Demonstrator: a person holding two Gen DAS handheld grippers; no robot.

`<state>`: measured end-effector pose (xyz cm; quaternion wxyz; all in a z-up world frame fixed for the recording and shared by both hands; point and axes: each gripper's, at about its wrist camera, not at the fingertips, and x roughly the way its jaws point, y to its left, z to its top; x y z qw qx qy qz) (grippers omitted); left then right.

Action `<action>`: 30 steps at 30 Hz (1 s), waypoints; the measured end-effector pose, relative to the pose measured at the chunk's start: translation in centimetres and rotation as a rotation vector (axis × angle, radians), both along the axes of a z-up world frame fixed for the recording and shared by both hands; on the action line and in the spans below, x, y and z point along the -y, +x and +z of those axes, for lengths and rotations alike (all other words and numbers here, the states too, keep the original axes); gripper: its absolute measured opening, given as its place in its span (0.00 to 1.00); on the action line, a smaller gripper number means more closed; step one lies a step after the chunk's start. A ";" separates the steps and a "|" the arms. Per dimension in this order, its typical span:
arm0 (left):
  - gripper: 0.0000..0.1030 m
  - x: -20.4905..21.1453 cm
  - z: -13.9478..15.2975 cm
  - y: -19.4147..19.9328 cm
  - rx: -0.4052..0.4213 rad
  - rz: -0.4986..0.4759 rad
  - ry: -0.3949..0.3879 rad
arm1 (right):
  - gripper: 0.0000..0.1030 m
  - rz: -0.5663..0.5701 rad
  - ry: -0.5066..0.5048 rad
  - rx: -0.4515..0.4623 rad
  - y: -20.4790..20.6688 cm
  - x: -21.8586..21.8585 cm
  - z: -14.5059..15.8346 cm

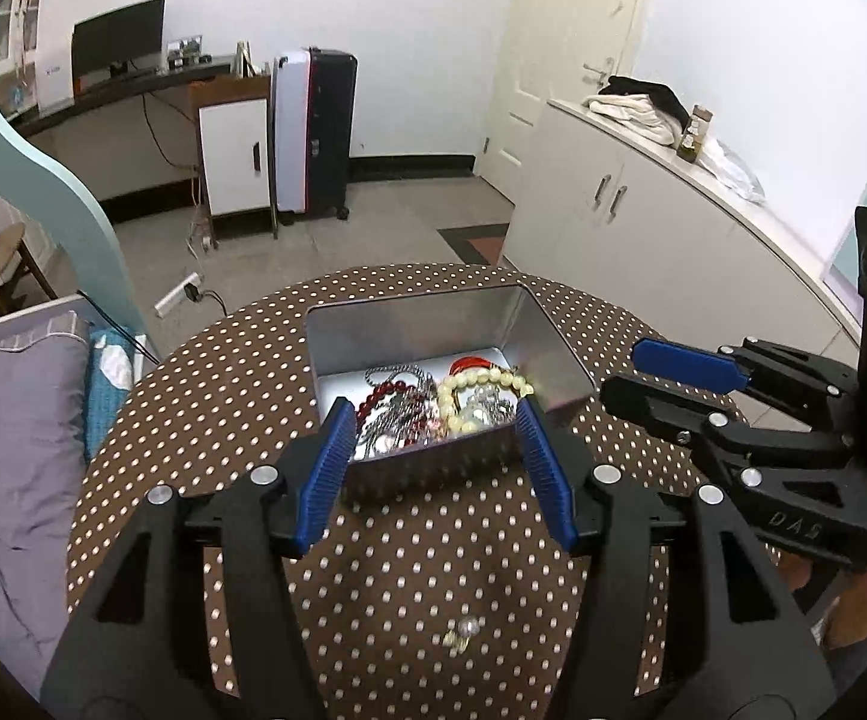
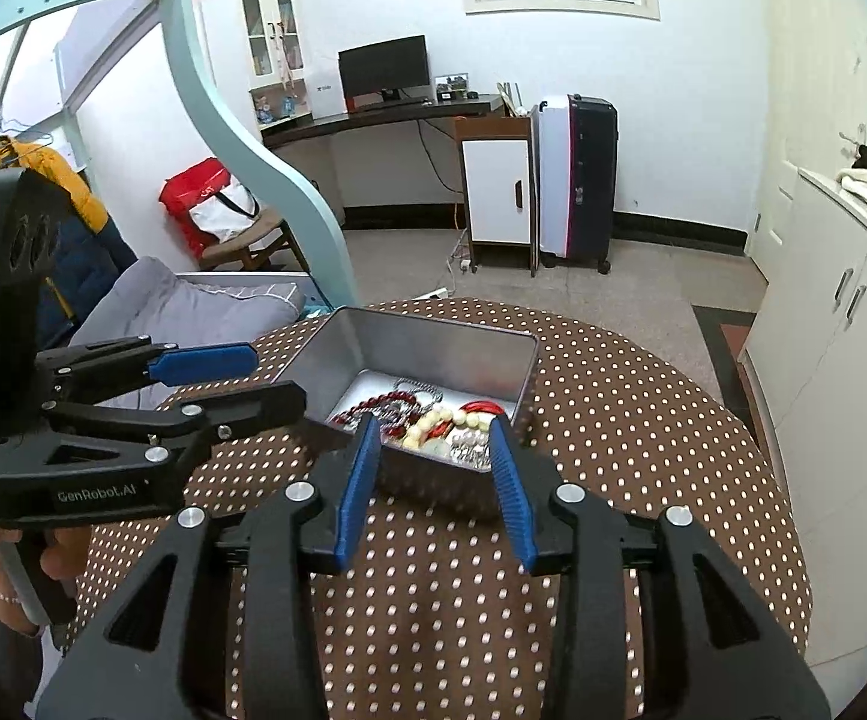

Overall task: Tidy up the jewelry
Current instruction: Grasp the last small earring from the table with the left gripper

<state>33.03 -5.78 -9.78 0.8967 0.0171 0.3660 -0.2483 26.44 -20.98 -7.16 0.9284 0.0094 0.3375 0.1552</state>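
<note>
A: Most jewelry (image 1: 433, 402) lies heaped in the tin (image 1: 433, 324) mid-bench (image 1: 223, 384); one small piece (image 1: 460, 639) is left outside, perhaps an earring, too blurred to say.

B: The left claw (image 1: 436, 414) and right claw (image 2: 436, 429) both hang wide and empty. The heap hides the tin's floor.

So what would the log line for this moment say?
left gripper: open, empty | right gripper: open, empty | metal tin: holds bracelets | small earring: loose on table
</note>
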 end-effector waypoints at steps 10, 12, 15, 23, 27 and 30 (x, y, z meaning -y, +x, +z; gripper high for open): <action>0.54 -0.9 -2.1 -4.6 0.012 0.006 0.094 | 0.39 0.030 -0.037 -0.011 -3.8 -0.7 -1.1; 0.54 -0.8 -3.2 -5.2 -0.003 -0.001 0.112 | 0.40 0.030 -0.039 -0.020 -4.1 -0.8 -1.5; 0.54 -0.4 -5.0 -6.0 -0.033 -0.023 0.132 | 0.40 0.033 -0.040 -0.038 -4.4 -0.9 -2.3; 0.36 1.1 -8.0 -6.2 -0.089 -0.066 0.168 | 0.41 0.027 -0.037 -0.060 -4.7 -0.8 -3.1; 0.32 1.7 -8.3 -6.3 -0.065 -0.078 0.192 | 0.42 0.022 -0.032 -0.062 -4.3 -0.7 -3.3; 0.11 1.9 -8.3 -6.2 -0.050 -0.075 0.200 | 0.42 0.018 -0.029 -0.064 -3.9 -0.5 -3.4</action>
